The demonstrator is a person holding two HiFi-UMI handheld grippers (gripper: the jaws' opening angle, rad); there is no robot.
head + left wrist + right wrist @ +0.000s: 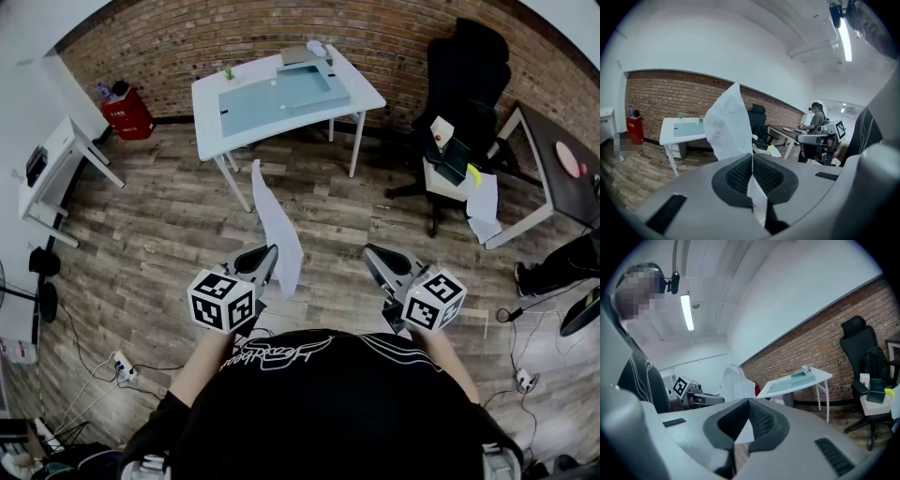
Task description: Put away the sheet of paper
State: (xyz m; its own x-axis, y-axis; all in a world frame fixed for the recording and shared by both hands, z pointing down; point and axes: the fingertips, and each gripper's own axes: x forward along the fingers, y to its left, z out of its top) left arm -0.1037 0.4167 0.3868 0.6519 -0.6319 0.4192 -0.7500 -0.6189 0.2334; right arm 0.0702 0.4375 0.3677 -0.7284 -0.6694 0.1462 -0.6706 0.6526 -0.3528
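Note:
The white sheet of paper (277,225) stands up curled from my left gripper (265,253), low in the head view's middle. In the left gripper view the pads (740,176) are pressed together on the sheet's lower edge, and the paper (726,126) rises above them. My right gripper (372,251) is level with the left one, a little to its right and apart from the paper. Its jaws (749,404) meet at the tips and I see nothing gripped there. From the right gripper view the paper (733,383) shows off to the left.
A white desk (352,98) with a pale blue mat stands ahead by the brick wall. To the right are a black office chair (469,75), a cluttered small white table (433,180) and a dark table (548,159). A person's legs (553,267) stand at far right. Floor cables (122,370) lie left.

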